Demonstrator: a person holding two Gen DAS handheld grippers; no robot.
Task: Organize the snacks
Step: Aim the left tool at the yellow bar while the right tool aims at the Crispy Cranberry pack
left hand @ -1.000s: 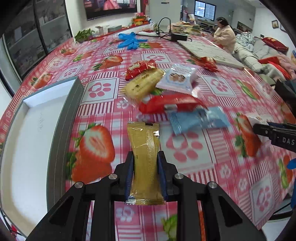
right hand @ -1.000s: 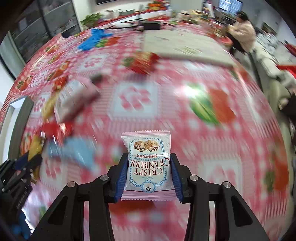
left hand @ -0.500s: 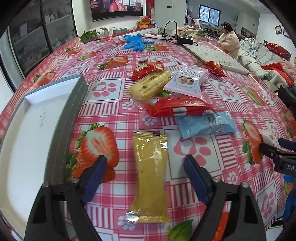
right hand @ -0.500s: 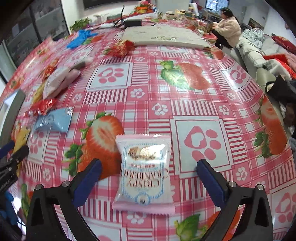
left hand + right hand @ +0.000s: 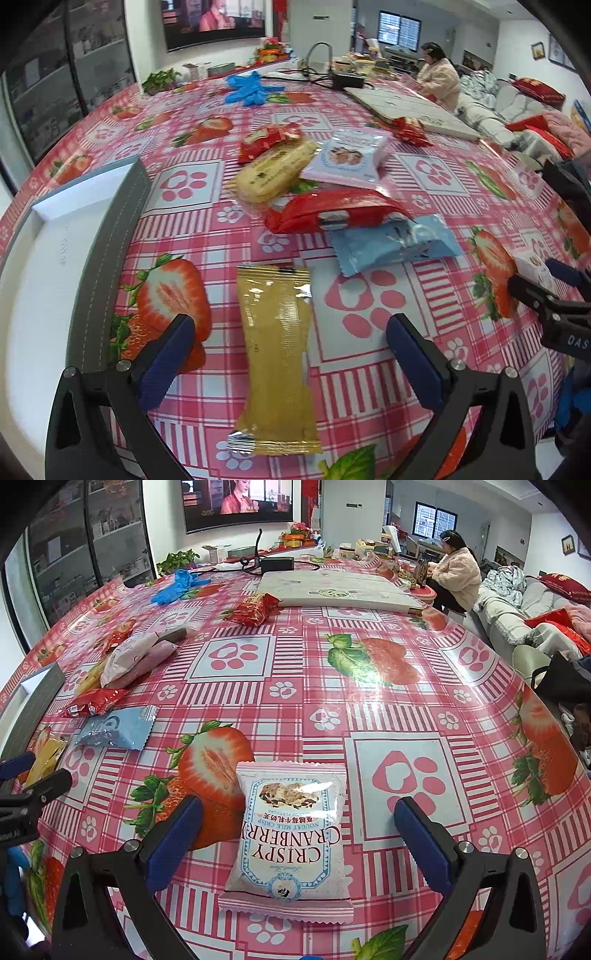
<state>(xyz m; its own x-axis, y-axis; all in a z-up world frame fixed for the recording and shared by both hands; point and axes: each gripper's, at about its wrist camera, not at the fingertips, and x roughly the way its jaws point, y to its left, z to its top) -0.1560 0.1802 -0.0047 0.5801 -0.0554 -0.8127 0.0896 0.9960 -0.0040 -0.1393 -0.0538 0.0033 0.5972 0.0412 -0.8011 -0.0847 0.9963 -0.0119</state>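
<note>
A gold snack packet point(image 5: 277, 350) lies flat on the strawberry tablecloth between the fingers of my left gripper point(image 5: 291, 325). The jaws are opening and the pads stand clear of it on both sides. A pink "Crispy Cranberry" packet point(image 5: 291, 834) lies on the cloth between the wide-apart fingers of my right gripper point(image 5: 297, 805), untouched. Beyond the gold packet are a blue packet point(image 5: 391, 243), a long red packet point(image 5: 332, 216), a yellow biscuit pack point(image 5: 273, 175) and another pink packet point(image 5: 347, 157). A white box with a grey rim point(image 5: 107, 251) sits to the left.
A small red packet point(image 5: 253, 609) lies before a flat white board point(image 5: 340, 589). Blue gloves point(image 5: 177, 585), cables and a black box are at the far end. A person point(image 5: 456, 572) sits beyond the table. The table's edge curves away on the right.
Both grippers have let go: the left opened off the gold packet, the right off the pink cranberry packet. Both packets now lie flat on the cloth. The right gripper also came lower.
</note>
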